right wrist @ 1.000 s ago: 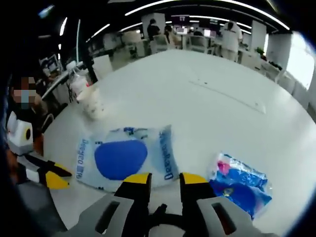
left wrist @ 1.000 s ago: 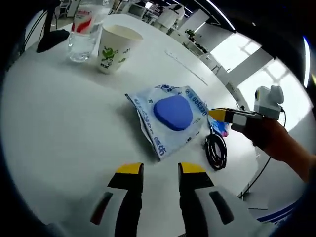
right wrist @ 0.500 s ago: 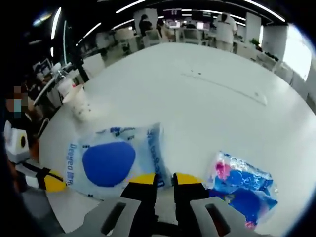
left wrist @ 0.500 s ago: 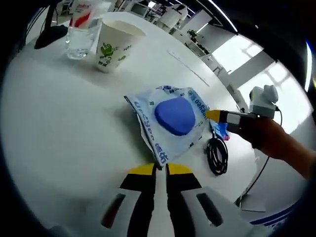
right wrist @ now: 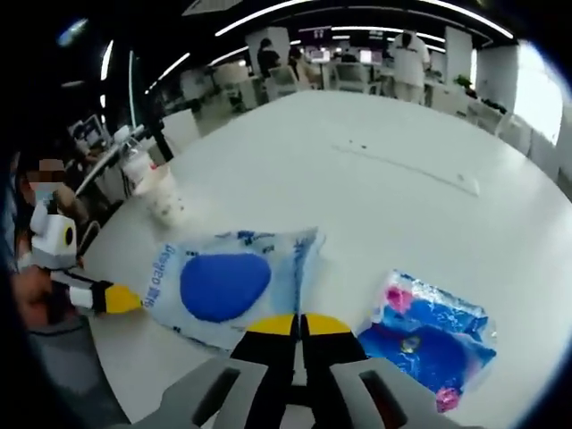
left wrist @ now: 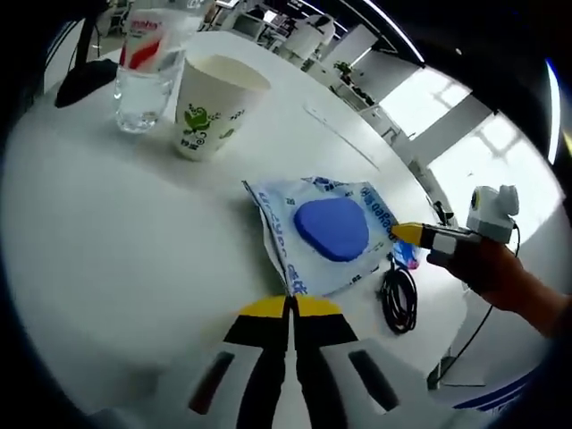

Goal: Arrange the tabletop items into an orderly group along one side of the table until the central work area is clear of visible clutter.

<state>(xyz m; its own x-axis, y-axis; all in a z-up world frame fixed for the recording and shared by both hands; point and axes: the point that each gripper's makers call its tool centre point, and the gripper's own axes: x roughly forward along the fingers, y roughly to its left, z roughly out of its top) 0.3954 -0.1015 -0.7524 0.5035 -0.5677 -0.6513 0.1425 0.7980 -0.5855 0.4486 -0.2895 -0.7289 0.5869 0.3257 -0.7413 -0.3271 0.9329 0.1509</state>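
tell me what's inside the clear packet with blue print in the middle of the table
Through the clear packet a rounded blue item shows, seen also in the right gripper view. What it is, and anything beneath it, cannot be told, since the item and printed film cover that.

Bright daylight glares from windows at two o'clock (blown out white); ceiling light strips streak overhead; the tabletop gleams; fisheye edges bend and blur.

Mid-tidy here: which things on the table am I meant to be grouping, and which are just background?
To group: clear packet with blue pad, both claws pinching its edges; colourful blue-pink packet; black cable coil; paper cup; water bottle.

Background: office desks and chairs, people standing far off.
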